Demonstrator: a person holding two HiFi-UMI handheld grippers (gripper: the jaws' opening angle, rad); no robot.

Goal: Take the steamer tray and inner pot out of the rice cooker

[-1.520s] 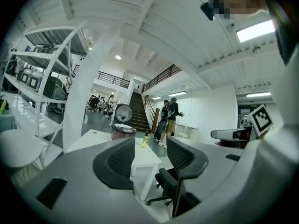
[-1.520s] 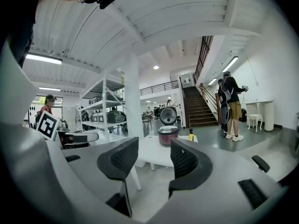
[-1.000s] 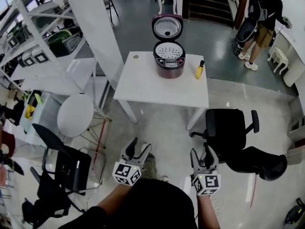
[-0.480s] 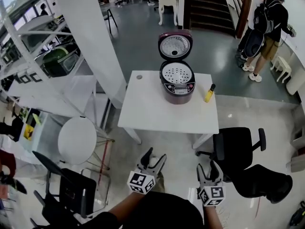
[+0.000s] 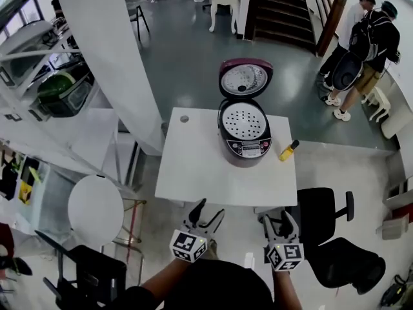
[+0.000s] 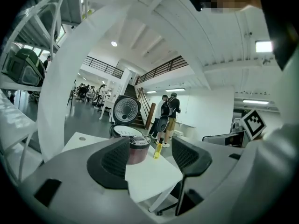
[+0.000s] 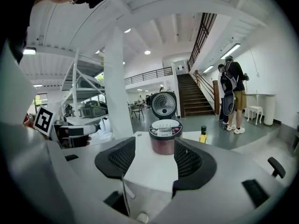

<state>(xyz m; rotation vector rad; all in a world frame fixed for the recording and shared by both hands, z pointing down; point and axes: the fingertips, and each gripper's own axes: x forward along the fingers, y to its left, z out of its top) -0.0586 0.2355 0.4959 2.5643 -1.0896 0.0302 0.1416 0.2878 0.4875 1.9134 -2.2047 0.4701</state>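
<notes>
A maroon rice cooker [image 5: 244, 141] stands on the white table [image 5: 200, 173] toward its far right, lid up. A white perforated steamer tray [image 5: 244, 121] fills its mouth; the inner pot is hidden beneath. Both grippers hover short of the table's near edge, well apart from the cooker. My left gripper [image 5: 206, 213] is open and empty, and my right gripper [image 5: 278, 221] is open and empty too. The cooker [image 6: 132, 146] shows between the left jaws in the left gripper view, and the cooker [image 7: 164, 136] shows between the right jaws in the right gripper view.
A yellow bottle [image 5: 288, 150] lies right of the cooker. A black office chair [image 5: 326, 225] stands at the table's right front, a round white stool [image 5: 95, 209] at the left. A white pillar [image 5: 110, 57] and shelving are left. Two people [image 5: 361, 44] stand far right.
The person has walked closer to the table: the table and cooker sit lower and larger in the head view. Both grippers stay open and now reach the table's near edge.
</notes>
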